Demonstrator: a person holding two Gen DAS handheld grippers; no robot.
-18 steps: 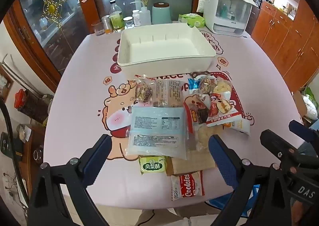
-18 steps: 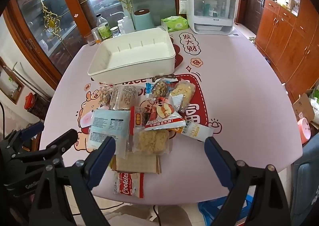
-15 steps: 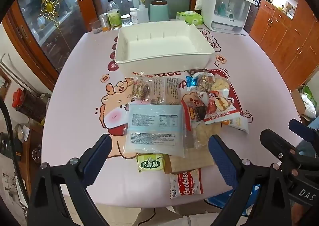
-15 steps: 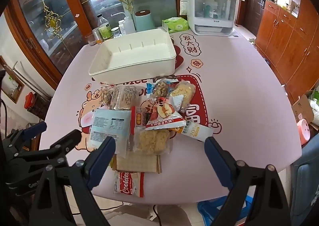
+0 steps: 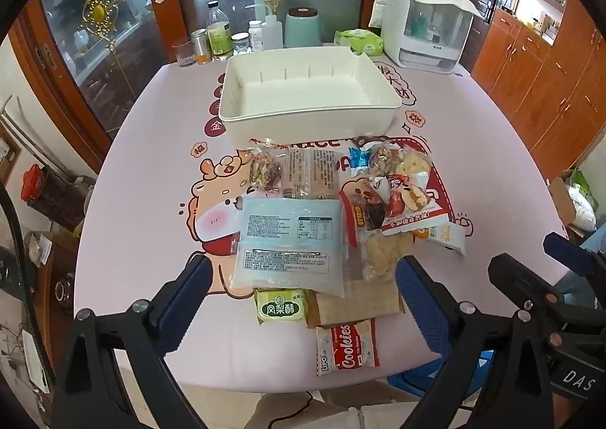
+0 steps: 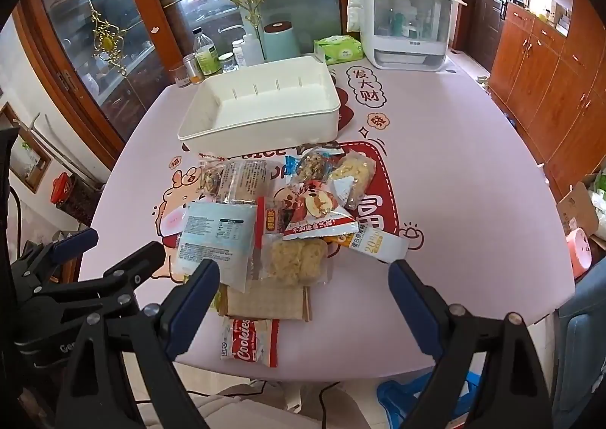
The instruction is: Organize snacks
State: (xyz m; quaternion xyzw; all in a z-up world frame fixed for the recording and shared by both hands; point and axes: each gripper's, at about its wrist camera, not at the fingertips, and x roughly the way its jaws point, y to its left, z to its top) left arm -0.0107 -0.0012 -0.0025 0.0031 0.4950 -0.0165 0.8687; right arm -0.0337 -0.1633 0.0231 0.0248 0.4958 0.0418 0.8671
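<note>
A pile of snack packets lies on the pink table in front of an empty white bin (image 5: 308,118) (image 6: 261,126). It includes a large pale blue packet (image 5: 289,243) (image 6: 216,239), a red Cookies packet (image 5: 346,347) (image 6: 250,342), a green pastry packet (image 5: 281,306) and a red-and-white triangular bag (image 5: 411,205) (image 6: 320,213). My left gripper (image 5: 301,285) is open and empty, hovering above the pile's near edge. My right gripper (image 6: 303,285) is open and empty, beside it to the right. Each gripper shows in the other's view.
Behind the bin stand bottles and jars (image 5: 219,35), a teal canister (image 5: 301,27), a green tissue pack (image 5: 358,40) and a white appliance (image 5: 428,23). The table's near edge (image 5: 265,387) is just below the Cookies packet. Wooden cabinets (image 5: 538,84) stand to the right.
Both grippers have drifted slightly; the table and snacks sit a little lower and closer in both views. Both stay open and nothing was taken hold of.
</note>
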